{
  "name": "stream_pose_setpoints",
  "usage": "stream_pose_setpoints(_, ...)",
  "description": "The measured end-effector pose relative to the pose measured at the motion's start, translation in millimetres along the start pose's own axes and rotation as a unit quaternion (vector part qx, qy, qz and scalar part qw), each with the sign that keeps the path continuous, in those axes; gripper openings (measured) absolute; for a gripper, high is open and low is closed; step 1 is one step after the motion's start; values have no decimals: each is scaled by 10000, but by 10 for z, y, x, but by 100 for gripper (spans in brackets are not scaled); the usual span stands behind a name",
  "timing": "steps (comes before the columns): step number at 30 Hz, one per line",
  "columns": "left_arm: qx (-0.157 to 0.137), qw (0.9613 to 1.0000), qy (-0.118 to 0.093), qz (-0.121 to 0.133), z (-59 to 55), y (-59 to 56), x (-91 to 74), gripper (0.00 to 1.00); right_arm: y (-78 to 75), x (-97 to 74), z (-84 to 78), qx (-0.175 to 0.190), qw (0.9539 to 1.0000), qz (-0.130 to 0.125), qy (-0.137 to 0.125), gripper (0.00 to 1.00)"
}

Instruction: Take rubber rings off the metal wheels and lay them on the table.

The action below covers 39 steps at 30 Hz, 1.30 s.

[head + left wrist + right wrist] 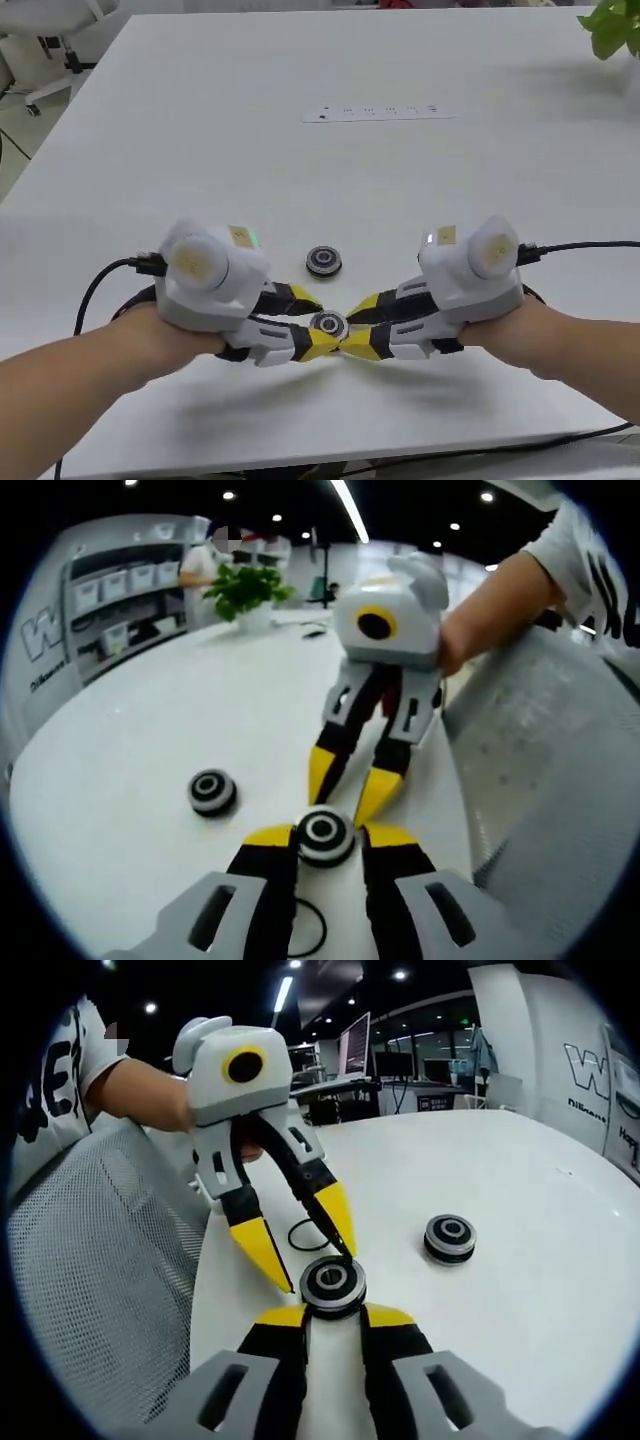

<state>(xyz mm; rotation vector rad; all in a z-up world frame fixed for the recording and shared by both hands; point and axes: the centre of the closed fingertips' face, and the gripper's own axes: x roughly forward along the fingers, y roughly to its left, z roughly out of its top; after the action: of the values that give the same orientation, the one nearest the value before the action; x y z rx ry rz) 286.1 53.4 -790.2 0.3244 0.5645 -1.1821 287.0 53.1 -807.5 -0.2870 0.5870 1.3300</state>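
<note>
Near the table's near edge, both grippers meet on one metal wheel; the left gripper has narrowed its jaws against the wheel's sides, gripping it; the right gripper stands narrow at its rim (grip unclear); a loose rubber ring lies on the table just beside; a second wheel sits farther off.
</note>
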Motion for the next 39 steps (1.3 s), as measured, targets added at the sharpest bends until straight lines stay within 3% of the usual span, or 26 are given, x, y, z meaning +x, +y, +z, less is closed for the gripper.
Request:
stream_pose_setpoints(8, 7, 9999, 45, 153, -13, 71, 29, 16, -2, 1, -13, -1, 10000, -21, 15, 15)
stream_pose_setpoints(11, 94, 9998, 131, 117, -35, 38, 40, 14, -5, 4, -19, 11, 10000, -28, 22, 14)
stream_pose_setpoints(22, 187, 9991, 129, 371, -19, 40, 37, 14, -2, 9, -32, 49, 9999, -31, 91, 14)
stream_pose_setpoints(35, 145, 9990, 105, 414, -22, 34, 21, 13, 12, 9, -43, 23, 9999, -29, 165, 12)
stream_pose_setpoints(39, 155, 9989, 110, 426, -24, 32, 20, 13, 16, -8, -65, 6, 9998, -2, 222, 5)
